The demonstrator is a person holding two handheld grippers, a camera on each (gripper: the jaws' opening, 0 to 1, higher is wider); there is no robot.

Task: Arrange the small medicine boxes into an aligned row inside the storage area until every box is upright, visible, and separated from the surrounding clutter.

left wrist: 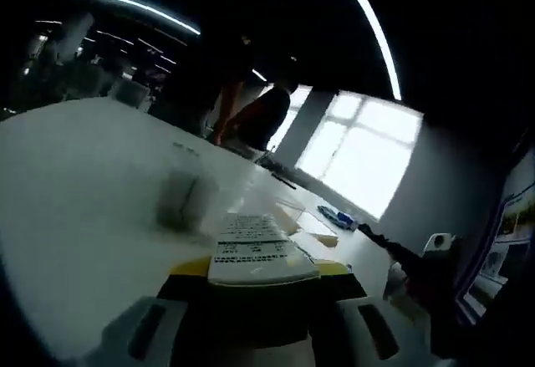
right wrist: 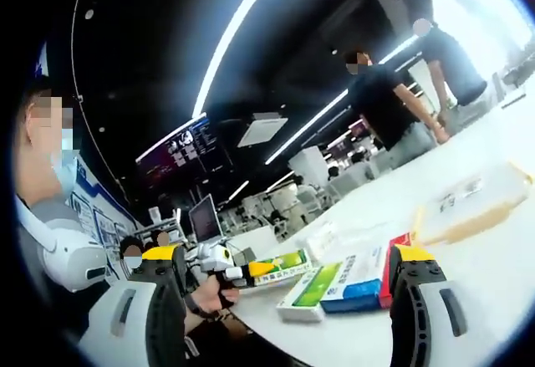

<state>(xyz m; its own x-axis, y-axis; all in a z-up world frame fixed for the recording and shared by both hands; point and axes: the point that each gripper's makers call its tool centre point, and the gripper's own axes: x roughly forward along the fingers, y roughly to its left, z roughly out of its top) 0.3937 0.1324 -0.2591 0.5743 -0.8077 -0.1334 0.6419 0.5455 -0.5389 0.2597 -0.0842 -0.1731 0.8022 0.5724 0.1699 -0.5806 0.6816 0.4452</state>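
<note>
Gripping a white medicine box (left wrist: 255, 252), the left gripper (left wrist: 259, 287) is clamped shut over the worktop (left wrist: 75, 183). The right gripper (right wrist: 288, 287) gapes wide, holding nothing. Green-and-blue boxes (right wrist: 338, 285) lie near the worktop's edge.

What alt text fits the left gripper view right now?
The left gripper is clamped on a white printed medicine box over a white table. A blurred pale box lies beyond, with people and bright windows behind.

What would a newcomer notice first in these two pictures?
In the left gripper view, a white printed medicine box sits clamped in the left gripper above the white table. In the right gripper view, a green-and-blue box lies flat between the open jaws of the right gripper.
</note>
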